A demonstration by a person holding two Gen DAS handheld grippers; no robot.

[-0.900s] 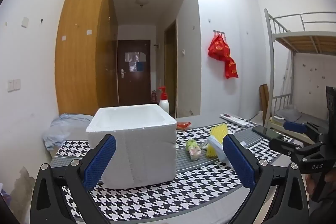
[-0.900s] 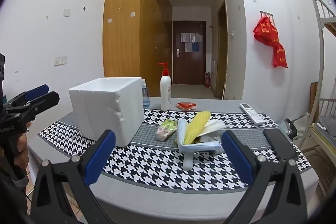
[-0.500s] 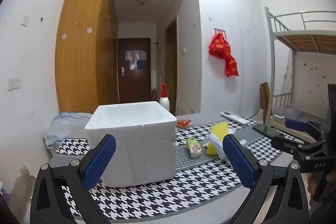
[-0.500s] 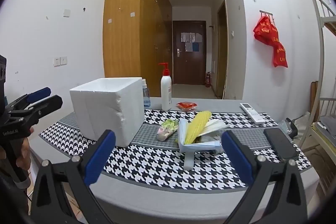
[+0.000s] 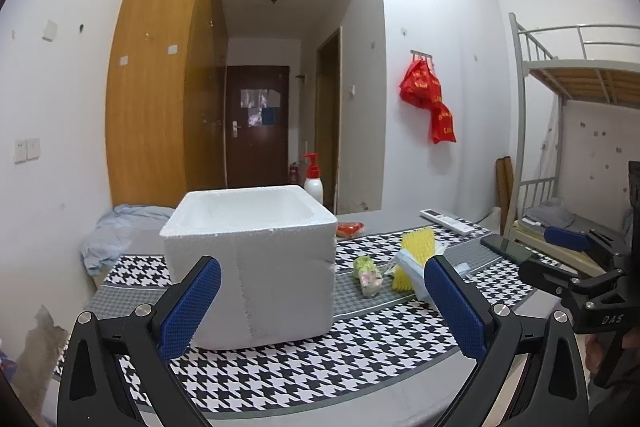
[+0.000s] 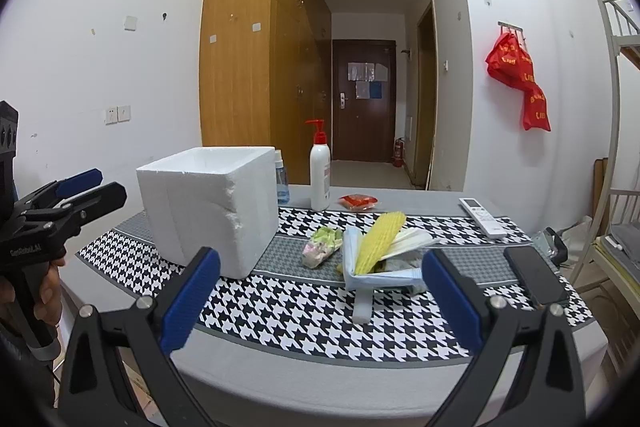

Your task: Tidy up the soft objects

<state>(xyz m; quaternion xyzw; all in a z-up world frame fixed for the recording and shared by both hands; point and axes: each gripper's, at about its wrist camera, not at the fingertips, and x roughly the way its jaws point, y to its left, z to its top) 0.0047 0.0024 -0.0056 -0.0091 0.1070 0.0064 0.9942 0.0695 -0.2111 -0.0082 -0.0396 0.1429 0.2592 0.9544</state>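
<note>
A white foam box (image 5: 256, 263) (image 6: 210, 213) stands open-topped on the houndstooth cloth (image 5: 304, 371) (image 6: 304, 311). To its right lie a yellow foam net sleeve (image 5: 414, 259) (image 6: 380, 241) on pale blue and white foam pieces (image 6: 380, 277), and a small green and pink soft packet (image 5: 368, 275) (image 6: 322, 247). My left gripper (image 5: 322, 311) is open and empty in front of the box. My right gripper (image 6: 320, 301) is open and empty, short of the foam pieces. Each gripper shows at the edge of the other's view.
A white pump bottle with red top (image 6: 320, 171), a small blue bottle (image 6: 282, 173), a red packet (image 6: 358, 201), a white remote (image 6: 482, 217) and a black phone (image 6: 534, 279) lie on the table. A bunk bed (image 5: 576, 131) stands at right.
Both grippers have shifted only slightly; the left view has tilted up a little. Nothing on the table has moved.
</note>
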